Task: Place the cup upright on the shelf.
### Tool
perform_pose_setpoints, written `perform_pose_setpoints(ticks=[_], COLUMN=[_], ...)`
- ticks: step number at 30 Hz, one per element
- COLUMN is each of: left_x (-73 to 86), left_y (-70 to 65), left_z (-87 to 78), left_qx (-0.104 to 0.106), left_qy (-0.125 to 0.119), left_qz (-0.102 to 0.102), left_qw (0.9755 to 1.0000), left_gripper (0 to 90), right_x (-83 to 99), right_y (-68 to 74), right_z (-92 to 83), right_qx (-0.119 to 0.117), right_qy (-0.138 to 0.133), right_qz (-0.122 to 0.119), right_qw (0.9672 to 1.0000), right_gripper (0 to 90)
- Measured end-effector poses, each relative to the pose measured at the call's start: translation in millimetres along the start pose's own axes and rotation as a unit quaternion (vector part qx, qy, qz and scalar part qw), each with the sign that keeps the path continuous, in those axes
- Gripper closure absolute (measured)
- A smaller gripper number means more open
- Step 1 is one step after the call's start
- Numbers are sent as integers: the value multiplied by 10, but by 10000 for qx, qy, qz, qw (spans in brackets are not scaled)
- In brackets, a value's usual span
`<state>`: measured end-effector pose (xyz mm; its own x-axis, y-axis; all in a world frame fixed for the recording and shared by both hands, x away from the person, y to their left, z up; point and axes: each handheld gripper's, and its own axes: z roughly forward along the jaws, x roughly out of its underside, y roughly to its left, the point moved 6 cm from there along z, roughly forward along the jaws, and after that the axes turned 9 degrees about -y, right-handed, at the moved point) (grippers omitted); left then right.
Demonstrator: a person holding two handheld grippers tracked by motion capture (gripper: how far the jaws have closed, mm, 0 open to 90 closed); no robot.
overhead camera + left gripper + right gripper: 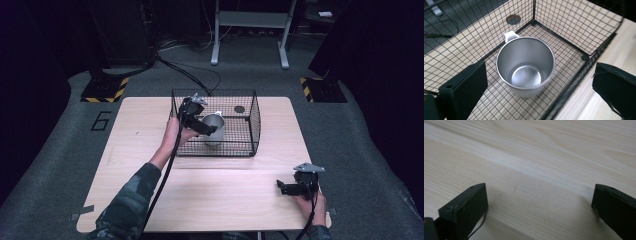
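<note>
A steel mug (525, 67) stood upright inside the wire basket (255, 120). The left gripper (200, 122) hovered over it, jaws spread, seemingly approaching; next it likely needed lowering and closing. The right gripper (290, 188) rested released on the table (225, 200).

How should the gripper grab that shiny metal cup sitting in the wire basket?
Probably from above: the metal cup stands upright with its mouth open, and the basket has walls all round. One jaw inside and one outside could pinch the rim on a side away from the white handle. The left gripper hovers open over it.
</note>
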<state>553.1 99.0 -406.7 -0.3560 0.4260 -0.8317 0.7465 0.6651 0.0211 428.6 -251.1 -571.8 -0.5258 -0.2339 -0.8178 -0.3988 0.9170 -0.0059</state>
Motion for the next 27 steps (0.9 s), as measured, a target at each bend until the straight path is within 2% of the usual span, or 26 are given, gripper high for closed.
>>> perform_pose_setpoints(ticks=[5, 6, 7, 12, 17, 18, 19, 21, 27], left_x=[43, 77, 77, 210, 426, 523, 523, 624, 935], left_y=[-89, -116, -116, -136, -130, -131, -131, -128, -113], left_z=[-246, -340, -340, -558, -760, -835, -835, -920, -1165], left_qx=[38, 52, 52, -7, -104, -172, -172, -246, -438], left_qy=[-142, -199, -199, -291, -314, -366, -366, -367, -450], left_qz=[101, 98, 98, 148, 155, 154, 154, 177, 69], left_qw=[9998, 9997, 9997, 9995, 9993, 9991, 9991, 9989, 9980], left_gripper=[2, 1, 1, 1, 1, 1, 1, 1, 1], right_x=[0, 0, 0, 0, -1, -1, -1, -1, -1], right_y=[1, 1, 1, 1, -3, -2, -2, -2, -2], right_z=[-1, 0, 0, 0, 0, 0, 0, 0, 0], right_qx=[0, -2, -2, 5, 6, 8, 8, 7, 8], right_qy=[3, 2, 2, 3, -5, -5, -5, -7, -5], right_qz=[7, 6, 6, 9, -6, -6, -6, -6, -9], right_qw=[10000, 10000, 10000, 10000, 10000, 10000, 10000, 10000, 10000], right_gripper=[1, 1, 1, 1, 0, 0, 0, 0, 0])
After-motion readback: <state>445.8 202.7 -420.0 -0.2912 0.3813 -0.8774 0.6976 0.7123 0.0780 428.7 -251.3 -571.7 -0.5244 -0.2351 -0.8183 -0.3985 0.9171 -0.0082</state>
